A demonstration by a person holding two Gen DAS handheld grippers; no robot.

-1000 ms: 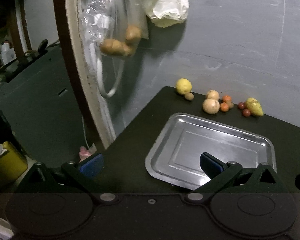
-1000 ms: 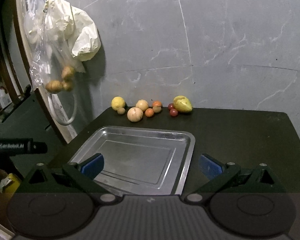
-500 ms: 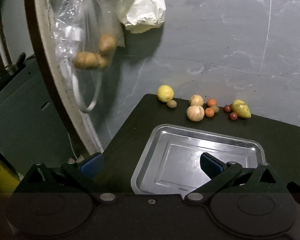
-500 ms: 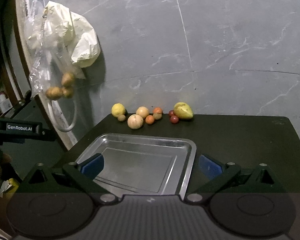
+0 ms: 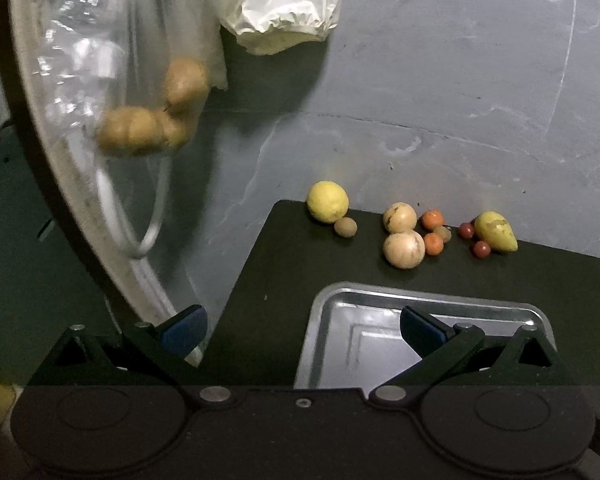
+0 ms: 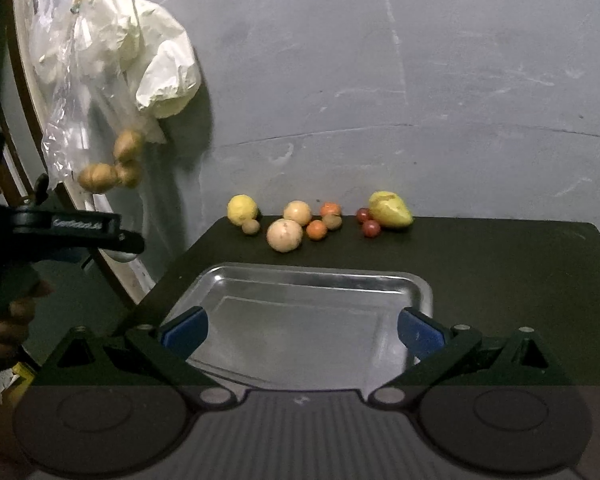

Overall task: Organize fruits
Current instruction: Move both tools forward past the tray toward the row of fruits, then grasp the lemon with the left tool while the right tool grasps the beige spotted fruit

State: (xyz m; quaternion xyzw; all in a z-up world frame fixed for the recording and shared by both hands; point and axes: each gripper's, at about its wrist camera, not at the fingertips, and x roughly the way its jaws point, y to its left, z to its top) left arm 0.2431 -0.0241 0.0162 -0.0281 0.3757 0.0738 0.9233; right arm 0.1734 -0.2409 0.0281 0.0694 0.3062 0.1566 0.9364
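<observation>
Right wrist view: tray [image 6: 418, 285] at bench middle empty, all fruits [image 6: 284, 235] lined along far bench edge, both tools, right tool [image 6: 302, 330] and left tool [image 5: 302, 327], spread and holding nothing — sorting not begun.

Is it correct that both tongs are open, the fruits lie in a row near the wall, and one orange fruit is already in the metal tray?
Not quite. The metal tray holds nothing; both orange fruits lie with the others on the dark table near the wall, as the right wrist view shows. The left tongs and right tongs are indeed open.
</observation>
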